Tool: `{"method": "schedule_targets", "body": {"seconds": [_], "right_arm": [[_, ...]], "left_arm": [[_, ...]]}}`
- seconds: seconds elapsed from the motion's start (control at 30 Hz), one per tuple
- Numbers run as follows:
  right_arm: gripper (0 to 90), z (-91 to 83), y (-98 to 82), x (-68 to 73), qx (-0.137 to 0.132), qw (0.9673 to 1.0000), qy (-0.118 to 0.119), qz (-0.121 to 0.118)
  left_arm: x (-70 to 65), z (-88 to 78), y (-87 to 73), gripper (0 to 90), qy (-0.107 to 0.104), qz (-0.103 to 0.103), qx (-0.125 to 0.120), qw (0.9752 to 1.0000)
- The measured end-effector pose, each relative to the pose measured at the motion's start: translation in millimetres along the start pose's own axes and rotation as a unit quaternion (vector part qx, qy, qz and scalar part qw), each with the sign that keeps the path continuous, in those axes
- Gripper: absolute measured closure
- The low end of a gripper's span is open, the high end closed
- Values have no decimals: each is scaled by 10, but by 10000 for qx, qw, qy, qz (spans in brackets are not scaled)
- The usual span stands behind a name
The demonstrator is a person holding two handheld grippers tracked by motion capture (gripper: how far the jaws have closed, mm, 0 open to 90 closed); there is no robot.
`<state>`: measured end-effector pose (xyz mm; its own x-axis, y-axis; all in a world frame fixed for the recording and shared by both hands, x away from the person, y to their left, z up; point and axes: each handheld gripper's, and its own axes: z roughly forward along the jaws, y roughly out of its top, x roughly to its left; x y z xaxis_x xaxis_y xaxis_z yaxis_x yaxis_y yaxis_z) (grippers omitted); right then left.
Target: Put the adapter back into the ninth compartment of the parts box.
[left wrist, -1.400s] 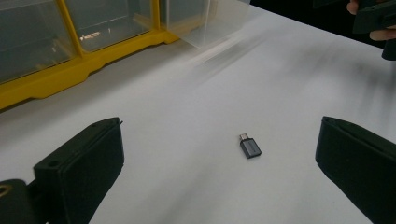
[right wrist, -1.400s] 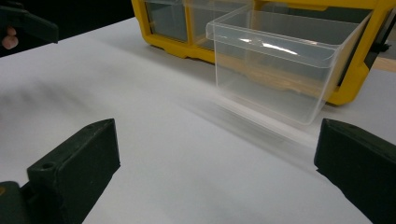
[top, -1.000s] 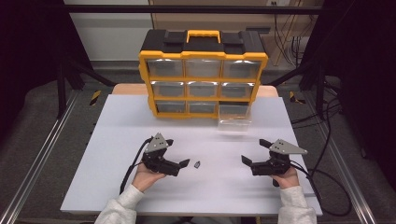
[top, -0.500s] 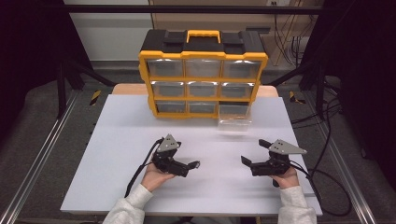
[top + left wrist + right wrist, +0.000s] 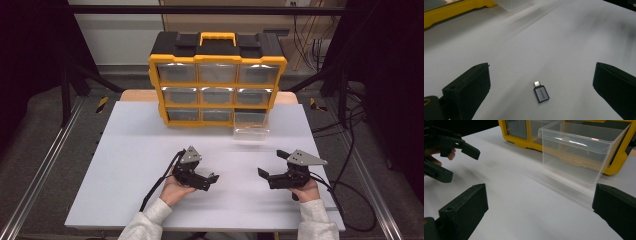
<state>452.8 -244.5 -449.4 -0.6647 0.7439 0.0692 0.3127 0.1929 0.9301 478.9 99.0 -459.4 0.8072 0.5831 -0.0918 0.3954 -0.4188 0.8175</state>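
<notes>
Adapter (image 5: 541, 93): one small grey USB plug adapter lies flat on the white table (image 5: 130, 165), and in your left gripper view it sits between the two black jaws, touching neither, its metal tip pointing toward 11 o'clock. Your left gripper (image 5: 209, 179) has its jaws spread wide around that spot, low over the table at about 7 o'clock from the table's middle in the high view; in that view the adapter itself is too small or hidden to make out. Your right gripper (image 5: 270, 165) also has its jaws spread wide and grips nothing; it sits at about 5 o'clock from the table's middle, well apart from the left one, with both grippers pointing roughly at each other. You have two grippers in use and two hands, each in a light grey sleeve. At 12 o'clock on the table stands one yellow and black organizer (image 5: 218, 75) with nine drawer places in three rows of three: eight clear drawers are pushed in, and the ninth, the bottom right one, is pulled out. That one clear drawer (image 5: 251, 125) rests on the table just in front of its slot; in your right gripper view the drawer (image 5: 579, 155) looks empty and lies ahead of the jaws at about 1 o'clock, apart from them. Your left gripper (image 5: 446, 155) appears there too at 10 o'clock.
</notes>
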Motion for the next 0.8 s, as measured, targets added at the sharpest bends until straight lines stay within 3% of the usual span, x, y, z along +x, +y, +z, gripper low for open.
{"method": "schedule_targets", "body": {"seconds": [0.37, 0.8], "right_arm": [[7, 2, -2, 0, 26, 10000, -11, -12], [7, 3, -3, 1, 40, 10000, -17, -12]], "left_arm": [[-18, 106, -39, 36, 124, -54, 281, 9995], [-32, 142, -64, 206, 55, -133, 578, 9982]]}}
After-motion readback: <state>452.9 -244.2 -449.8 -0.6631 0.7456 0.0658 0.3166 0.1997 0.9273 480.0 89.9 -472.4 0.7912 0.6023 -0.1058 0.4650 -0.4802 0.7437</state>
